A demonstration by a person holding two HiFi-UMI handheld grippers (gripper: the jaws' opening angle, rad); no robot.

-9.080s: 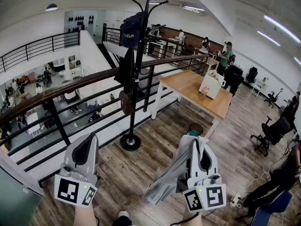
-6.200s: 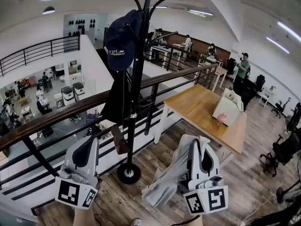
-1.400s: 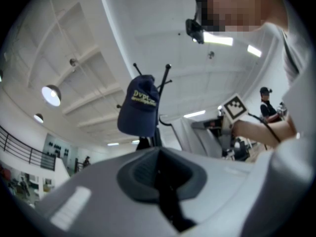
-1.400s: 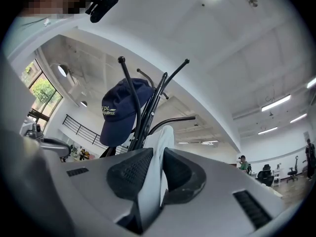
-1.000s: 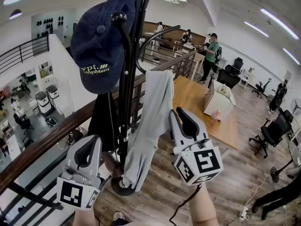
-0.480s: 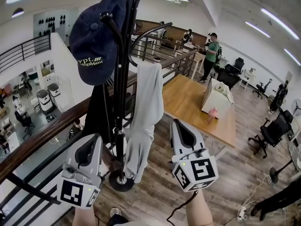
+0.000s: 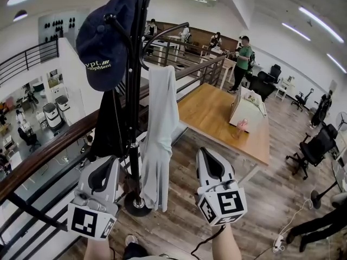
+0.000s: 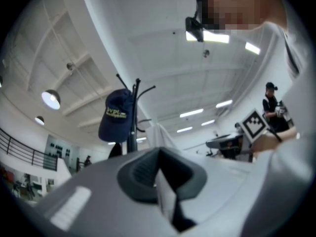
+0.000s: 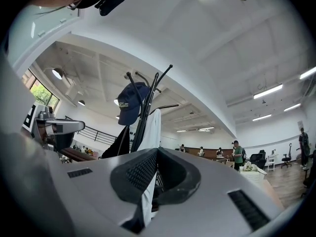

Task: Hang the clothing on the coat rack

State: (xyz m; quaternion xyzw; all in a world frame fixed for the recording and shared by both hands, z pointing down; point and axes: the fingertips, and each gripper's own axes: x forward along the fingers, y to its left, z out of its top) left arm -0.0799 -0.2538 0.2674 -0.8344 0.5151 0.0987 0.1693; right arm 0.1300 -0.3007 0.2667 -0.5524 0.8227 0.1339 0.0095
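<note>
A light grey garment (image 7: 160,129) hangs from a hook arm of the black coat rack (image 7: 134,118), free of both grippers. On the rack's left side are a navy cap (image 7: 103,39) and a black garment (image 7: 108,129). My right gripper (image 7: 204,156) is low and to the right of the grey garment, shut and holding nothing. My left gripper (image 7: 106,162) is shut and empty beside the pole, lower left. The right gripper view shows the cap (image 9: 131,105) and the garment (image 9: 152,130) past its jaws. The left gripper view shows the cap (image 8: 116,117) and the garment (image 8: 160,135).
A dark railing (image 7: 49,150) runs behind the rack, with a drop to a lower floor beyond it. The rack's round base (image 7: 135,203) is between my grippers. A wooden table (image 7: 227,118) stands to the right, with a person in green (image 7: 242,50) and office chairs (image 7: 314,150) farther off.
My right gripper carried the grey garment up to the rack, left it hanging on a hook arm, then came down and away empty. The left gripper stayed low and shut.
</note>
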